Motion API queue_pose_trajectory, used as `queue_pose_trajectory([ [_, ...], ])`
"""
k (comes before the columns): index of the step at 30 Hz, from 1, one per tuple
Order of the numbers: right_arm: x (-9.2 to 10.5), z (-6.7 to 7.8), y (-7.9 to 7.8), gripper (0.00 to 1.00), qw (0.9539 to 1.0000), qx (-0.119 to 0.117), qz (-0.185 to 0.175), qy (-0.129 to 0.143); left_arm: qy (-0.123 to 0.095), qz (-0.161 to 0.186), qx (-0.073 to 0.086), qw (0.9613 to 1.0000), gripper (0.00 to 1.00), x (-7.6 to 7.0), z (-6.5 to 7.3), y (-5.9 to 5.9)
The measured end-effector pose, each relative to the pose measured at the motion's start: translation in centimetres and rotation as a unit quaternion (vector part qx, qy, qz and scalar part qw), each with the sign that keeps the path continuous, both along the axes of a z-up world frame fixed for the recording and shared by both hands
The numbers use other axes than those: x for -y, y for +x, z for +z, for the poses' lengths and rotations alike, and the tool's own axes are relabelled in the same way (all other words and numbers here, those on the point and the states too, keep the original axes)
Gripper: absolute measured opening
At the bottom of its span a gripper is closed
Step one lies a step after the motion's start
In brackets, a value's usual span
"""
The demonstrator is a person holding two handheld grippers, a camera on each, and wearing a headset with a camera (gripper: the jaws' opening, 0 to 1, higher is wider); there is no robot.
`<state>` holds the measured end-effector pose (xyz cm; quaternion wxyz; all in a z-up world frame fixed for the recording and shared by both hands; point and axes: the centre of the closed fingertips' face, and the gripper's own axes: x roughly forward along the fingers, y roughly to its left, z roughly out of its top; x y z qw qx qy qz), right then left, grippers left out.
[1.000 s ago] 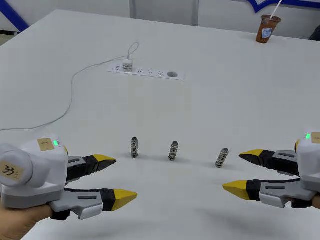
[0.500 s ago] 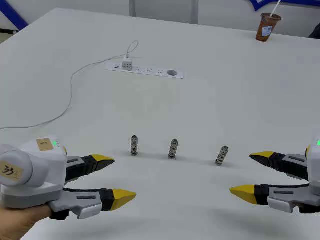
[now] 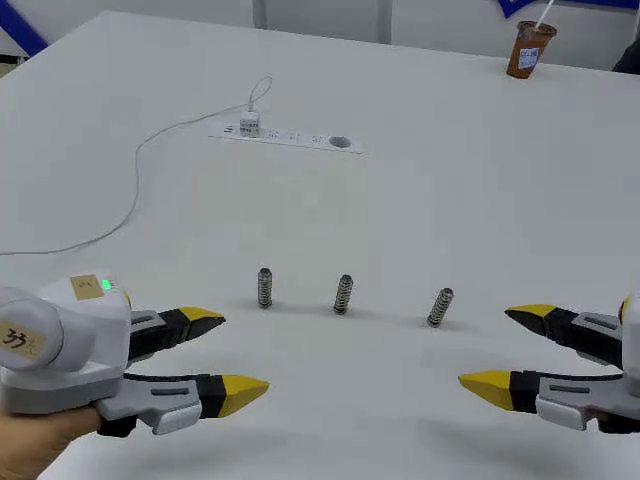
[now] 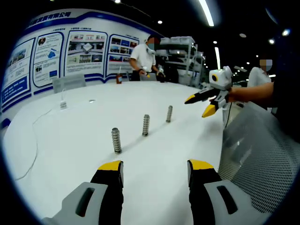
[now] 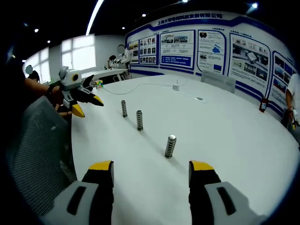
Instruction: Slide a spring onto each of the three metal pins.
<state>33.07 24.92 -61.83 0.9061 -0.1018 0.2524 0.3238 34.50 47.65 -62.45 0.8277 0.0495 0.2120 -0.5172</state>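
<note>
1. Three springs stood upright in a row on the smooth, matte white table (image 3: 420,200): the left spring (image 3: 265,287), the middle spring (image 3: 343,294) and the right spring (image 3: 441,307). Each was a slim grey metal coil, tightly wound and ribbed along its length. In the right gripper view the nearest one carried a smooth, bright, rounded top.
2. Farther back on the table lay a flat white power strip (image 3: 290,137). A thin white cable (image 3: 140,170) curled away from it toward the left edge. A brown cup (image 3: 525,48) with a straw stood near the far edge.
3. The row of springs lay between the two grippers and a little beyond their tips. The left gripper (image 3: 243,351) sat on the near left, closest to the left spring but clearly apart from it. The right gripper (image 3: 485,347) sat on the near right, closest to the right spring and likewise apart. The middle spring stood well clear of both.
4. Each gripper had a white and grey plastic body and black jaws ending in pointed yellow tips. Both grippers' jaws were spread wide, with bare table showing between the tips. Neither gripper held anything or touched a spring.
</note>
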Motion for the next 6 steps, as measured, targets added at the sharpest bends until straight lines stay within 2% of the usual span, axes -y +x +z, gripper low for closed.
queue_pose_trajectory([
  [6, -0.15, 0.06, -0.02, 0.66, 0.9999, 0.001, -0.009, 0.007, 0.001, 0.003, -0.001, 1.0, 0.56, -0.2, -0.08, 0.12],
])
